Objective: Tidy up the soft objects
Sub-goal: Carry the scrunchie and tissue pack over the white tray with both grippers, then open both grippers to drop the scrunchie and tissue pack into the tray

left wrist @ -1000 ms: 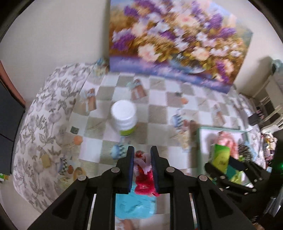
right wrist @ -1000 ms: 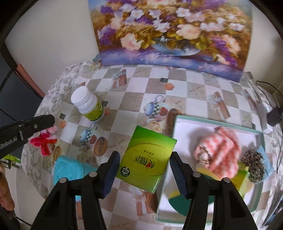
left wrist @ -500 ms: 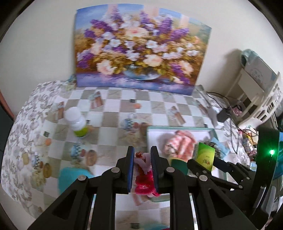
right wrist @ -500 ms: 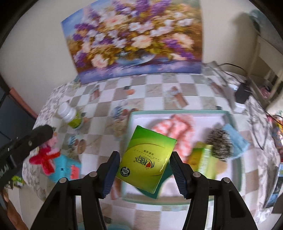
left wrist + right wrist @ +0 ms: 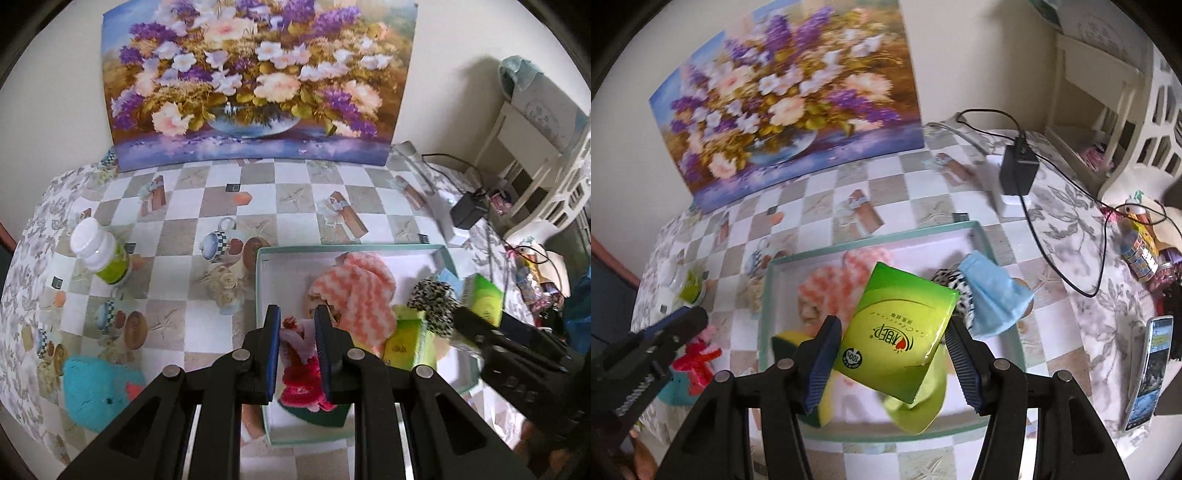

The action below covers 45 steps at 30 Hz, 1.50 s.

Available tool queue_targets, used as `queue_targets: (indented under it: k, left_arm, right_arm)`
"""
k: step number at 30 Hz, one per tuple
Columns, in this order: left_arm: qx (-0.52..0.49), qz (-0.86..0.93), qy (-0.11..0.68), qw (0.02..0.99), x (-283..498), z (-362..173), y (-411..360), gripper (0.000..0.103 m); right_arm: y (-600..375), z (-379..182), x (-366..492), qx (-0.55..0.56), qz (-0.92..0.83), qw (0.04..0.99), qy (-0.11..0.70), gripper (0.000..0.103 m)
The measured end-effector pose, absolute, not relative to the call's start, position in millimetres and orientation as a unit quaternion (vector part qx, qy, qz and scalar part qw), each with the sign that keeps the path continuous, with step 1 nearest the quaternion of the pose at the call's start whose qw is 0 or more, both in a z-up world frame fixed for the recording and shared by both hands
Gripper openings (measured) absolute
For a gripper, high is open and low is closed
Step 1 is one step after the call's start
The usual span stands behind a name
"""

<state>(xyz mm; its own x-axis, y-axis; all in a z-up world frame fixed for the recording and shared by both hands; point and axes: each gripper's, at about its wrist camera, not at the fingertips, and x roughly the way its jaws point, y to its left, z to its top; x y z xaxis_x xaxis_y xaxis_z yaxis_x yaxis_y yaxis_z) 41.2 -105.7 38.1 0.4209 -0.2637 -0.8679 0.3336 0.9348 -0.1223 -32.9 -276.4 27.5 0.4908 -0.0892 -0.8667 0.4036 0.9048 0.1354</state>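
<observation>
The left gripper [image 5: 297, 354] sits at the bottom centre of its own view, its two blue pads pinching a small red and pink doll [image 5: 303, 363] that hangs between them over the lower left part of the tray [image 5: 258, 280]. In the right wrist view the same doll dangles at the lower left edge of the frame, beside the tray's left wall.

The right gripper [image 5: 892, 356], at the bottom middle of its view, is clamped on a green tissue pack [image 5: 899, 332], tilted with one corner pointing toward the upper right, held above the tray's middle. In the left view that pack shows at the right, blurred.

Inside the pale green tray lie a peach and white striped cloth [image 5: 356, 291] near the centre, a black and white speckled scrunchie [image 5: 436, 302] to its right, a blue face mask [image 5: 993, 295] draped over the tray's right rim, a second green pack [image 5: 404, 341], and a yellow and green sponge [image 5: 792, 338] at the lower left.

Outside the tray, on the checked tablecloth [image 5: 192, 236], a turquoise plush toy [image 5: 98, 386] rests at the lower left of the left view, and a white-capped bottle [image 5: 101, 254] stands at the left. A flower painting [image 5: 255, 81] leans against the wall at the top. At the right edge of the right view a phone [image 5: 1150, 369] lies on the cloth, with a black charger [image 5: 1017, 170] and its cable above.
</observation>
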Motion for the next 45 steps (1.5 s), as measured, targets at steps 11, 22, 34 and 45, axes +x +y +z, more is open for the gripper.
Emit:
queue_targets:
  k: [11, 22, 34, 45]
  left_arm:
    - [0.023, -0.154, 0.53, 0.833, 80.8, -9.9, -116.9, 0.019]
    - [0.025, -0.153, 0.537, 0.829, 96.1, -40.2, -124.4, 0.022]
    - [0.019, -0.156, 0.557, 0.816, 91.7, -37.0, -123.2, 0.045]
    - [0.033, -0.127, 0.555, 0.821, 86.0, -23.3, -111.9, 0.081]
  right_arm:
    - [-288.8, -4.2, -5.4, 0.171, -0.138, 0.836, 0.503, 0.062]
    - [-288.0, -23.4, 5.4, 0.163, -0.148, 0.825, 0.52, 0.062]
    - [-282.6, -26.8, 7.5, 0.147, -0.157, 0.819, 0.532, 0.063]
    - [-277.9, -23.2, 8.0, 0.126, -0.166, 0.82, 0.534, 0.076]
